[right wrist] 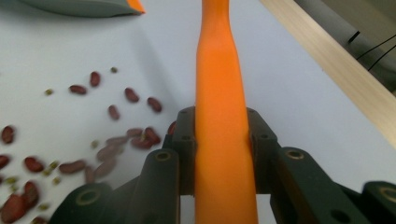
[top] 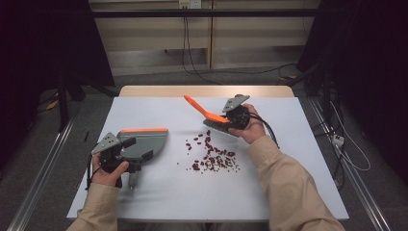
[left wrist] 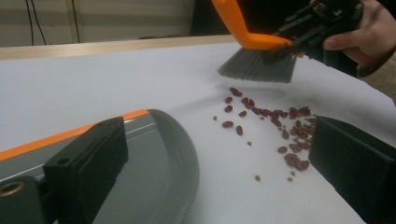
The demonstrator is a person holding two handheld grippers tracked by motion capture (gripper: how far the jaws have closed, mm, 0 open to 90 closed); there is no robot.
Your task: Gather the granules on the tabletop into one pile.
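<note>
Jaws of the right gripper (top: 234, 117) clamp the orange brush (right wrist: 219, 140) handle, bristles raised beyond the scattered beans (top: 211, 156), while left gripper (top: 126, 156) jaws pinch the dustpan (top: 144, 142) at left to receive them.

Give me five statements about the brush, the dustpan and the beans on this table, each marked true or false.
1. The right gripper is shut on the brush by its orange handle. True.
2. The beans already lie inside the dustpan. False: they are scattered on the white table, apart from the dustpan.
3. The brush bristles are lifted off the table. True, as the left gripper view shows.
4. The dustpan is red all over. False: it is grey with an orange edge.
5. The left gripper holds the brush. False: it is at the dustpan.
</note>
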